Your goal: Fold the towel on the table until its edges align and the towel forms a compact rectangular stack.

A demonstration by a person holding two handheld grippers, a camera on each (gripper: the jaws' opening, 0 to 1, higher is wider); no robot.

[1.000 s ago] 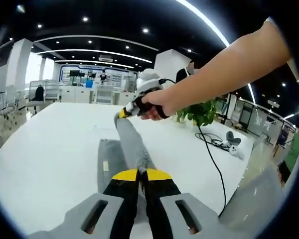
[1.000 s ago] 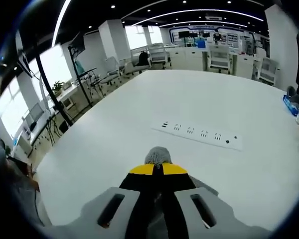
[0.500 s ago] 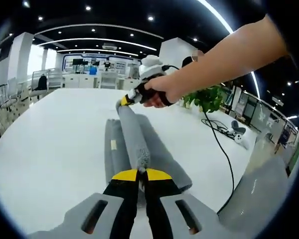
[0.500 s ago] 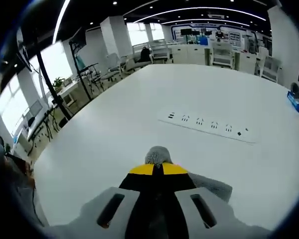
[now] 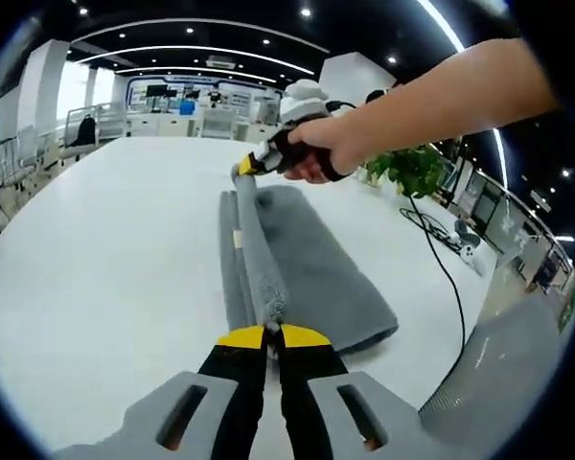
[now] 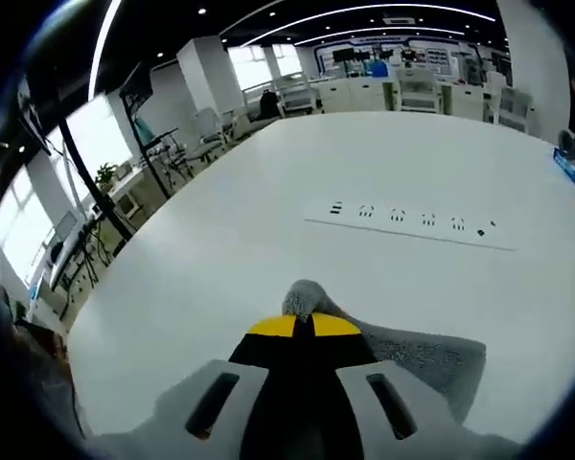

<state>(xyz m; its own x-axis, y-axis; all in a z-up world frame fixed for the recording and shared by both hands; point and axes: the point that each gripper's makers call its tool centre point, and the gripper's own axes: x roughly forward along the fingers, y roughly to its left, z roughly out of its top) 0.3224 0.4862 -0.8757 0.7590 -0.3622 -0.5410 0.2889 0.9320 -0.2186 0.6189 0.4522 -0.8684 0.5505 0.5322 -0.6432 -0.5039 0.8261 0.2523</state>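
The white surface [image 5: 96, 259] is broad and bare around the grey towel [image 5: 316, 259], so ample room is left. One fold is judged underway: an edge is held raised between the left gripper [image 5: 268, 337] and right gripper [image 5: 252, 165], fingers of both clamped on it; alignment remains.

Both views were bright and evenly lit by long ceiling light strips [image 5: 450, 29] and small spotlights, with daylight from windows [image 6: 96, 134] at one side. The white counter [image 6: 268, 249] glared slightly. Fisheye bending curved the edges; shadows were faint and soft.
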